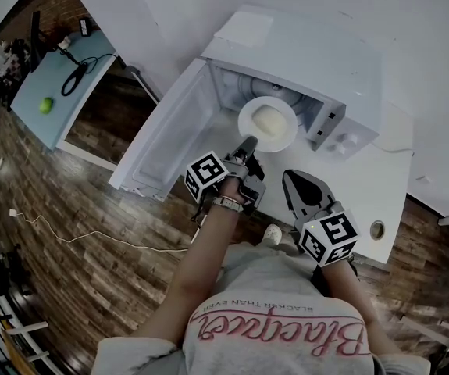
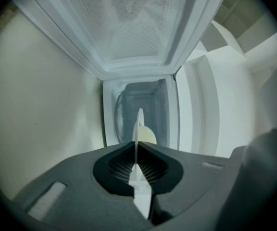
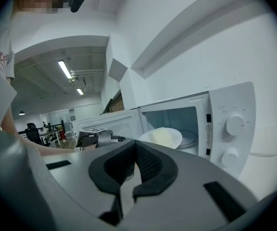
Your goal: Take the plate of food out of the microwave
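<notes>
From overhead, we see our left gripper (image 1: 247,148) pinching the plate of food (image 1: 268,123) at the open microwave's (image 1: 318,61) mouth. Along its jaws, that rim sits clamped edge-on. Our right gripper (image 3: 132,147) is closed, empty.

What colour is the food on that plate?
Pale yellow food on the white round plate; best in the head view.

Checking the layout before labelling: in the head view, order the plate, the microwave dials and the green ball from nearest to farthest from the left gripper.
1. Plate: rim clamped in the left gripper, straight ahead.
2. Microwave dials: to the right, on the front panel.
3. Green ball: far left, on the blue table.
</notes>
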